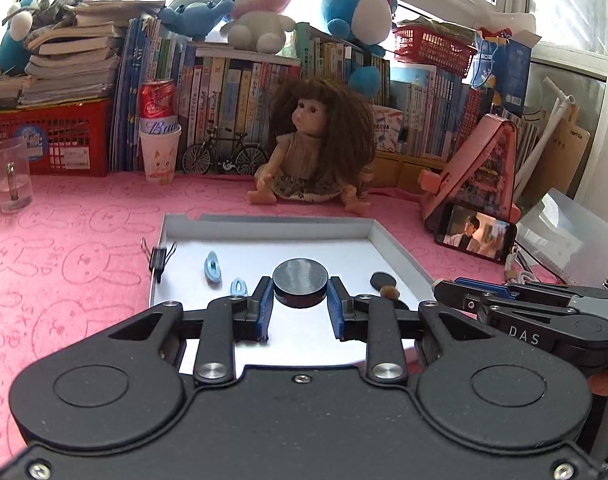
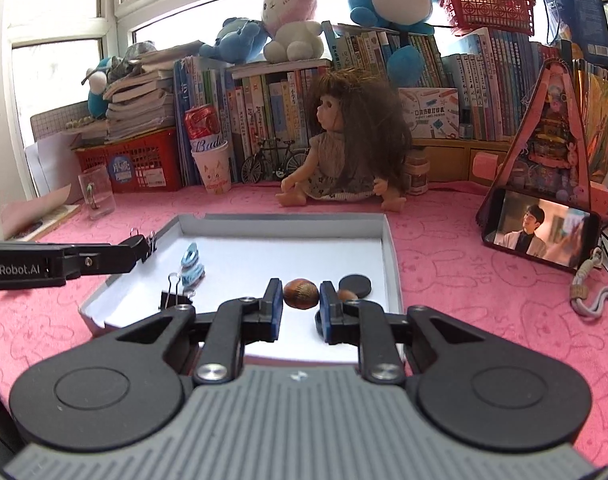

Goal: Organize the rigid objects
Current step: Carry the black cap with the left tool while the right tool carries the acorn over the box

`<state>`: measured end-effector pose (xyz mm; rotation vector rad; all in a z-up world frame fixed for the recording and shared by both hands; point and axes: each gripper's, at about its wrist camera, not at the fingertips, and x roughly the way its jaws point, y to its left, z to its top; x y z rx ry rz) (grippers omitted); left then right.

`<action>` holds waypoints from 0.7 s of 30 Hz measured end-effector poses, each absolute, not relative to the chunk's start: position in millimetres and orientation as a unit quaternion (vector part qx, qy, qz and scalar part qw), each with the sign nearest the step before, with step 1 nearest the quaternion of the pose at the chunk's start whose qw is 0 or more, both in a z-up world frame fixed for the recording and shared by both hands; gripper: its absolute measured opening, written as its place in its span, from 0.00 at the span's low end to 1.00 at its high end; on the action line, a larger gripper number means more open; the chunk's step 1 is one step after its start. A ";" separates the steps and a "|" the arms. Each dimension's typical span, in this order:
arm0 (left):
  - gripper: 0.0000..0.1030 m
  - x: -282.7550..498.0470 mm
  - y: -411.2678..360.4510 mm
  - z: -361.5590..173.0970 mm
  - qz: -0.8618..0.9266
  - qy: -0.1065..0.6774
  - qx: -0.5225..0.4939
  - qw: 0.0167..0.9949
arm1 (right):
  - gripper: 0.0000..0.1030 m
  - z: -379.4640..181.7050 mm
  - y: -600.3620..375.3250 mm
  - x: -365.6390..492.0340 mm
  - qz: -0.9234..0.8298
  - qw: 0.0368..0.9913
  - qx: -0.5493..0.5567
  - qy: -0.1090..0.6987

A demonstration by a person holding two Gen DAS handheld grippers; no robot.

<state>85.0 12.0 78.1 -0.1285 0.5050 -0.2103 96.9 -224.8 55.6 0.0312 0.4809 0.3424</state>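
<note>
A: What does the left gripper hold?
B: A black disc, clamped between its blue pads above the white tray.
A: And the right gripper?
B: Closed on a brown nut, over the same tray on the pink desk.

phone screen partly behind strap; book spine titles illegible

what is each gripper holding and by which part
The left gripper clamps a black disc by its rim; the right gripper pinches a brown nut at its two ends.
</note>
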 end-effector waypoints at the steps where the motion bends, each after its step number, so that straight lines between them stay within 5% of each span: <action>1: 0.26 88.8 10.1 80.7 -0.104 0.246 -0.061 0.962 | 0.23 57.8 -225.1 100.3 0.168 0.957 0.017 0.237; 21: 0.26 185.9 2.9 64.8 -0.093 0.297 -0.062 0.948 | 0.23 64.3 -225.5 172.5 0.182 0.943 0.043 0.275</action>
